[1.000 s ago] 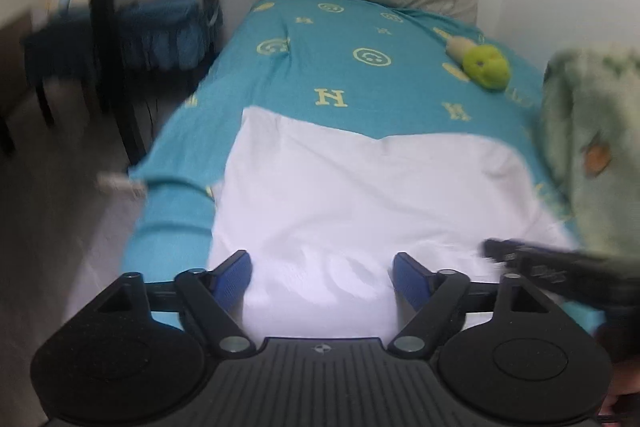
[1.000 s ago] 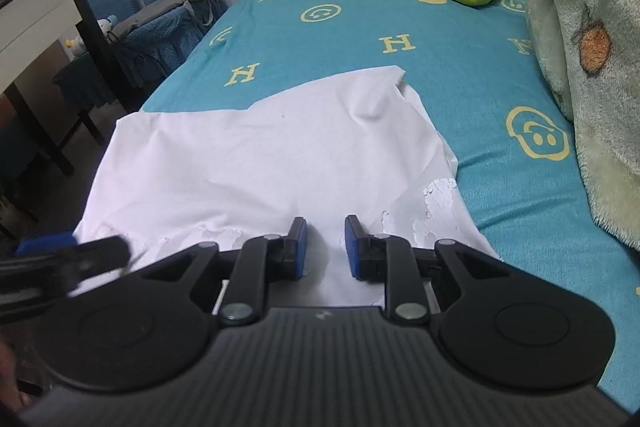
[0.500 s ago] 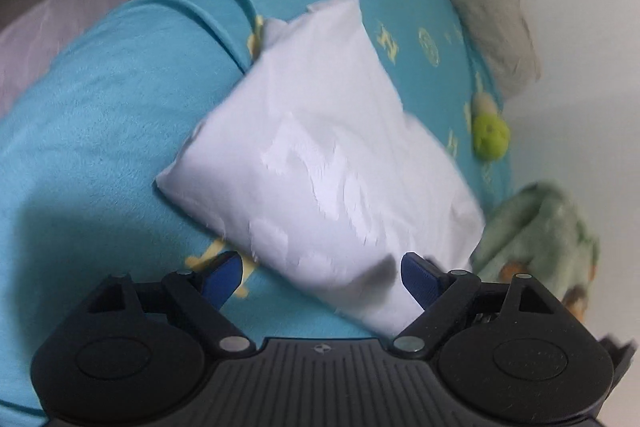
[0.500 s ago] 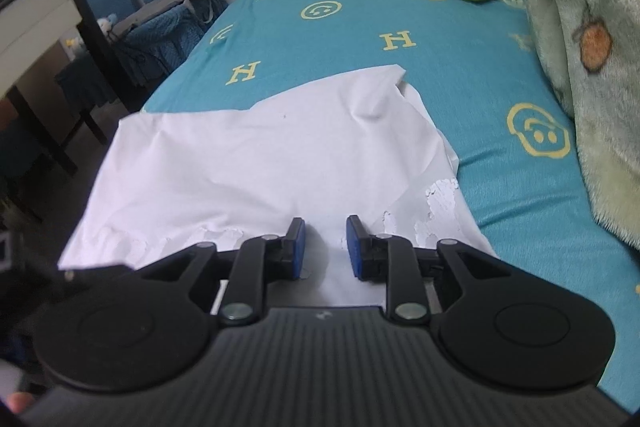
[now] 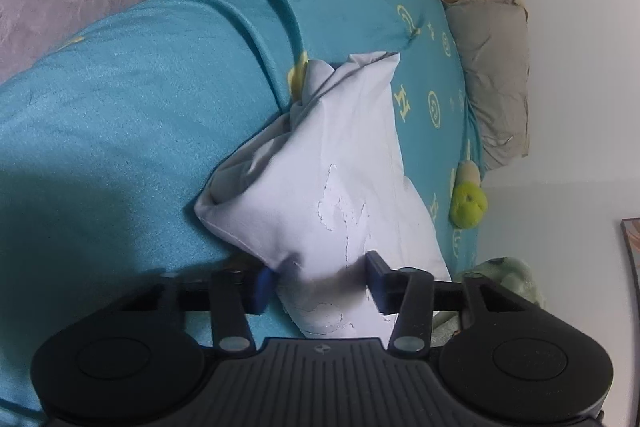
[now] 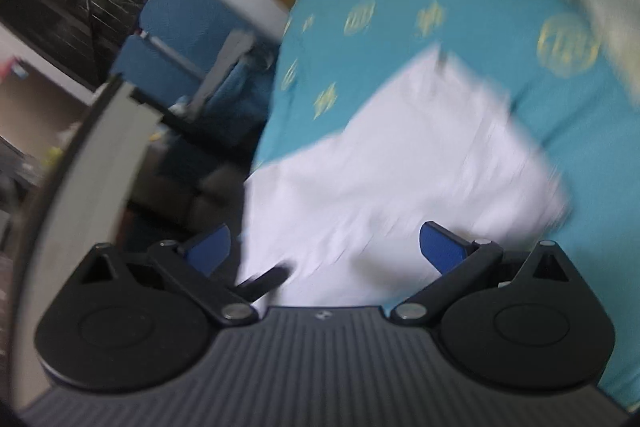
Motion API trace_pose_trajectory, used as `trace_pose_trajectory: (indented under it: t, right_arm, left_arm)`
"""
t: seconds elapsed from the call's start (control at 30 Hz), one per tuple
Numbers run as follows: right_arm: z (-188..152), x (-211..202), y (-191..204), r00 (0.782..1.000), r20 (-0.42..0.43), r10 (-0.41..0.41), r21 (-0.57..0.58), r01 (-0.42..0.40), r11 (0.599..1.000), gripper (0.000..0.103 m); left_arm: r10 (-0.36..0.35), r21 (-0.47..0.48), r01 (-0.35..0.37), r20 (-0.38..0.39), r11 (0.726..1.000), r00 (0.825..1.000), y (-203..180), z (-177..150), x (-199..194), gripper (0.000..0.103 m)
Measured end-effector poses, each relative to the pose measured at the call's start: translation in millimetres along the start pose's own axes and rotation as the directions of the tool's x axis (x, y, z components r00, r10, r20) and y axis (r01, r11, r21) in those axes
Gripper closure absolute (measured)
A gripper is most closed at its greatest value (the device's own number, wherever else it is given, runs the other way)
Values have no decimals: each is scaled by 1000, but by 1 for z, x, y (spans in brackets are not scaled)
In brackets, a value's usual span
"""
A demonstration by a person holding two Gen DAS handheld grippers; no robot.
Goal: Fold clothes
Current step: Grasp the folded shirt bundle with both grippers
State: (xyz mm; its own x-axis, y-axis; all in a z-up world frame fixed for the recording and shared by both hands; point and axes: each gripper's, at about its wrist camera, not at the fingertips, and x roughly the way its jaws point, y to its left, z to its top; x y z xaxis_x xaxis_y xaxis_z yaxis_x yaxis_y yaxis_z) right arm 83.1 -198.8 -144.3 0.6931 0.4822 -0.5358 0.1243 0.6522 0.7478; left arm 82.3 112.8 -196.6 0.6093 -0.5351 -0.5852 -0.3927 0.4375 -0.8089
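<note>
A white garment (image 5: 336, 179) lies folded on the teal bedspread (image 5: 120, 115). My left gripper (image 5: 320, 283) is rolled sideways and straddles the garment's near edge, with the cloth between its blue pads (image 5: 262, 285), which stand apart. In the blurred right wrist view the same white garment (image 6: 392, 179) lies on the bedspread (image 6: 400, 27). My right gripper (image 6: 324, 247) is open above the garment's near edge and holds nothing.
A grey pillow (image 5: 496, 75) and a green plush toy (image 5: 468, 203) lie at the bed's head by the white wall. A pale green fleece blanket (image 5: 504, 275) lies at the bed's right side. Blue chairs (image 6: 180, 39) stand left of the bed.
The right gripper has opened, let go of the garment and swung, blurring its view. The left gripper has rolled sideways, come down to the garment's edge and narrowed around it.
</note>
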Motion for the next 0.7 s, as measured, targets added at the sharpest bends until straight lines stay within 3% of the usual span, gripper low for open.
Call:
trace_pose_trajectory:
  t: [0.1, 0.23, 0.3, 0.4, 0.47, 0.57, 0.6, 0.63, 0.7]
  right_arm:
    - [-17, 18, -12, 987, -99, 123, 184, -103, 977, 0]
    - [-29, 47, -38, 966, -119, 228, 426, -158, 891, 3]
    - [-28, 53, -52, 977, -84, 198, 486, -133, 864, 9]
    - [-24, 49, -70, 995, -9, 102, 535, -81, 841, 27]
    - [-20, 45, -77, 998, 39, 45, 550, -59, 833, 30]
    - [-13, 43, -77, 997, 83, 8, 538, -51, 841, 41]
    - [-12, 43, -77, 996, 93, 3, 536, -52, 842, 53]
    - [-11, 42, -74, 995, 98, -5, 515, -46, 856, 61]
    - [-8, 41, -67, 994, 109, -21, 470, -33, 882, 67]
  left_arm:
    - [-53, 20, 52, 11, 998, 999, -8, -1, -6, 77]
    - [-127, 15, 126, 28, 992, 992, -15, -1, -13, 81]
    - [-144, 11, 144, 38, 990, 989, -17, 0, -13, 81]
    - [-152, 6, 152, 44, 988, 987, -20, 2, -12, 82]
    - [-152, 10, 152, 43, 988, 987, -22, 2, -12, 82]
    - [-155, 23, 154, 42, 988, 987, -24, 2, -13, 82]
    - [-156, 26, 155, 41, 988, 987, -24, 3, -13, 82]
    - [-156, 27, 155, 40, 988, 987, -25, 3, -14, 82]
    - [-152, 33, 151, 41, 988, 987, -26, 2, -15, 82]
